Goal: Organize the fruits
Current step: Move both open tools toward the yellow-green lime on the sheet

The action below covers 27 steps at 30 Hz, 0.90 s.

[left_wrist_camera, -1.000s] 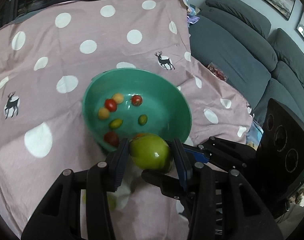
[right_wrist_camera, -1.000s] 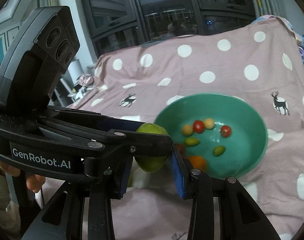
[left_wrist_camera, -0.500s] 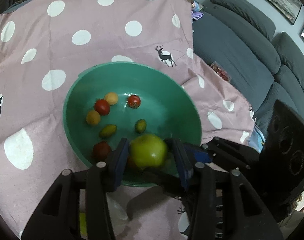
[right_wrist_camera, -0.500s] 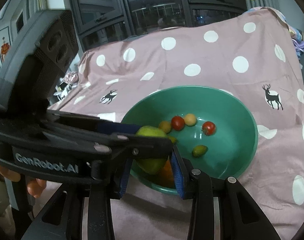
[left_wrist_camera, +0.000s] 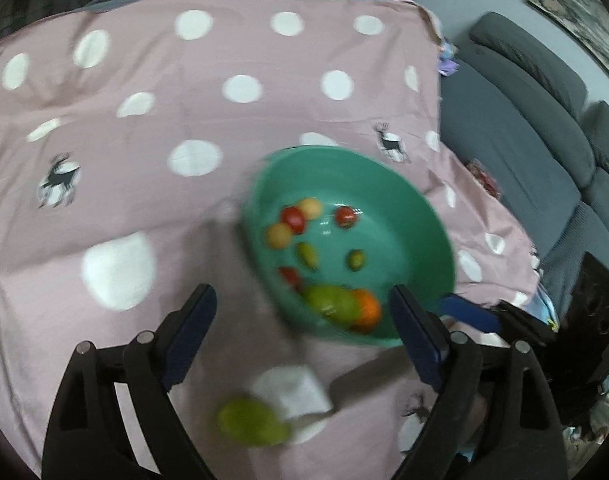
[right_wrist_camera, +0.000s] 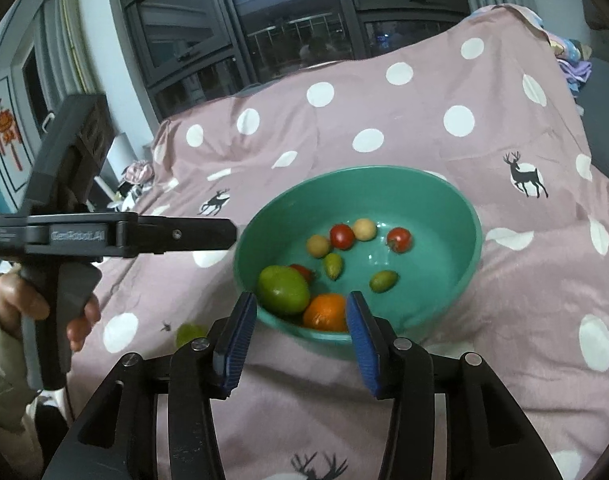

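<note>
Opening wide and holding nothing, the left gripper (left_wrist_camera: 302,334) points steeply down at a green fruit (left_wrist_camera: 252,420) lying loose on the cloth (left_wrist_camera: 144,100), low in its frame and nearest this hand. Beyond, centre-right, sits the bowl (left_wrist_camera: 436,224) with the apple (right_wrist_camera: 284,290) and orange (right_wrist_camera: 326,312). The right gripper (right_wrist_camera: 302,328), also opening and empty, hovers at the bowl's near rim.
</note>
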Tool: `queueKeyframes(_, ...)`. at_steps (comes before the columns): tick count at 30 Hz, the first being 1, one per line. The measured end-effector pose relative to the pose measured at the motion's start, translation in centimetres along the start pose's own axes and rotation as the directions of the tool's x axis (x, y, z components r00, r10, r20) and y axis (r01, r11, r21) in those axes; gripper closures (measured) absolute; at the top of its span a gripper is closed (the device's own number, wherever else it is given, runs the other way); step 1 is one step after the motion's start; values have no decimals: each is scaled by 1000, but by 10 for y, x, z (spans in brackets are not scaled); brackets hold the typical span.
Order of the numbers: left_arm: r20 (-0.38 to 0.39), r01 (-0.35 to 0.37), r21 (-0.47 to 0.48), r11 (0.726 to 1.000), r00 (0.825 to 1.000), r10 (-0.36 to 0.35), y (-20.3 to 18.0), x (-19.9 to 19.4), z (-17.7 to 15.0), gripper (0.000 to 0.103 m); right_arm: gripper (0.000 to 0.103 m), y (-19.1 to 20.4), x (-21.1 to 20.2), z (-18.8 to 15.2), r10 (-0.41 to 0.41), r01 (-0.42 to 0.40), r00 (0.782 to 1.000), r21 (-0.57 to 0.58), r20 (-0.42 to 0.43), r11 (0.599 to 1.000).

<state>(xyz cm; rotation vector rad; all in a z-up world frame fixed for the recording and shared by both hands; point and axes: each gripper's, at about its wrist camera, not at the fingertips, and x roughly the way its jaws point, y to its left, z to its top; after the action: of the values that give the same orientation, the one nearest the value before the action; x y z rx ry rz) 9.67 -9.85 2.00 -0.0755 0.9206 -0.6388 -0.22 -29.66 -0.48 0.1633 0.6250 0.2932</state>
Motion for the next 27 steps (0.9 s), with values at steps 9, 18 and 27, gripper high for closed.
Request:
queueKeyframes(9,-20,-86,-98,991,996,84,42,-19,-43,15,55,22,-2,-17,58,-59,997,-15,-54,998)
queueKeyframes(18,-31,-101,-149,984,995,97,57,-25,-76,15,55,65,18,-32,129,-145,979,-98,-158,985)
queueKeyframes(27,-43,-41,-144,989,998,35,52,-21,-85,15,55,90,43,-38,109,-152,968,-183,-226,971)
